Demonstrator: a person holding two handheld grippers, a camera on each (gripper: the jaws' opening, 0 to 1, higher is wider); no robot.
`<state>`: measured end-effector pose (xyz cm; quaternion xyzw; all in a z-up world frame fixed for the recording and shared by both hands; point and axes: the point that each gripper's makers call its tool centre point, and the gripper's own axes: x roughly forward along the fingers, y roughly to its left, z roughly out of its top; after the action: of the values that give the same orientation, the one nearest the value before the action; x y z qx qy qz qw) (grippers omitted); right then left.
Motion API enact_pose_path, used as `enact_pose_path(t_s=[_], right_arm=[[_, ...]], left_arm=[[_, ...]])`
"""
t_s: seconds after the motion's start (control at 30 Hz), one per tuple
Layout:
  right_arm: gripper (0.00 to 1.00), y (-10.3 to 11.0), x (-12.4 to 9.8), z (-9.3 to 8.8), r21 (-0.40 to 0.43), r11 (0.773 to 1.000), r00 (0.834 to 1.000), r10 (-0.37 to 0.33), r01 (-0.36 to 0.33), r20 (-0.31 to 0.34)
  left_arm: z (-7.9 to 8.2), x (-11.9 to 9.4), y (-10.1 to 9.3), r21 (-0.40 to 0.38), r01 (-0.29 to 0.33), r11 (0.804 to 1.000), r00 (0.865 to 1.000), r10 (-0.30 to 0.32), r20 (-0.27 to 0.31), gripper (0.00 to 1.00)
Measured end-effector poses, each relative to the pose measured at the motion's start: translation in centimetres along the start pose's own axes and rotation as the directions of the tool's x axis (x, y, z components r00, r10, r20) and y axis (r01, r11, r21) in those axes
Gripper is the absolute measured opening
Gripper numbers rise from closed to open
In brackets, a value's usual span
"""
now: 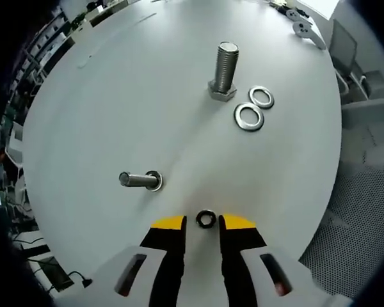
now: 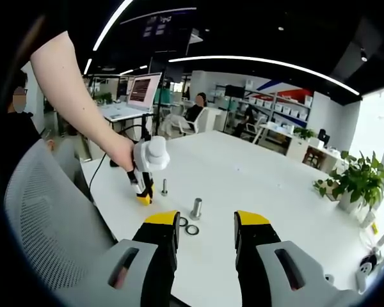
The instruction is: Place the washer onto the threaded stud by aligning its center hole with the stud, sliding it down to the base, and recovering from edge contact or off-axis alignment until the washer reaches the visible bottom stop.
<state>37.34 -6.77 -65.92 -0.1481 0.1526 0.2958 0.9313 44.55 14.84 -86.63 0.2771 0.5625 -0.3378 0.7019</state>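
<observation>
Meanwhile 2 flat silvery washers (image 1: 254,109) beside upright stud (image 1: 224,70), both grippers' jaws released.

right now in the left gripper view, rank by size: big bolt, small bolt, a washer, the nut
1. big bolt
2. small bolt
3. washer, though close to the small bolt, so unsure
4. nut, smallest even though nearest the camera

Two washers (image 1: 254,108) lie right of the upright stud (image 1: 224,69) on the table (image 1: 115,102).
</observation>
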Motion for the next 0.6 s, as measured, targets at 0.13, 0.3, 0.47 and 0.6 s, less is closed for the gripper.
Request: enact_pose_path(t_s=[0.13,0.3,0.47,0.6], right_arm=[[0.36,-0.04,0.01,-0.03,0.001,1.000,1.000,0.000,0.000,-0.001],[0.36,0.01,0.01,-0.01,-0.001,1.000,1.000,0.000,0.000,-0.002],[0.36,-0.03,0.02,0.01,0.001,1.000,1.000,-0.001,0.001,0.000],[0.36,-0.03,-0.02,0.05,0.000,1.000,1.000,-0.002,0.002,0.002]], left_arm=[[0.00,0.07,-0.02,0.012,0.000,1.000,1.000,0.000,-0.011,0.16],[-0.08,0.04,-0.25,0.028,0.004,1.000,1.000,-0.003,-0.021,0.15],[-0.07,0.04,-0.25,0.030,0.008,1.000,1.000,-0.007,-0.024,0.15],[-0.13,0.03,-0.13,0.038,0.003,0.999,0.999,-0.001,-0.033,0.10]])
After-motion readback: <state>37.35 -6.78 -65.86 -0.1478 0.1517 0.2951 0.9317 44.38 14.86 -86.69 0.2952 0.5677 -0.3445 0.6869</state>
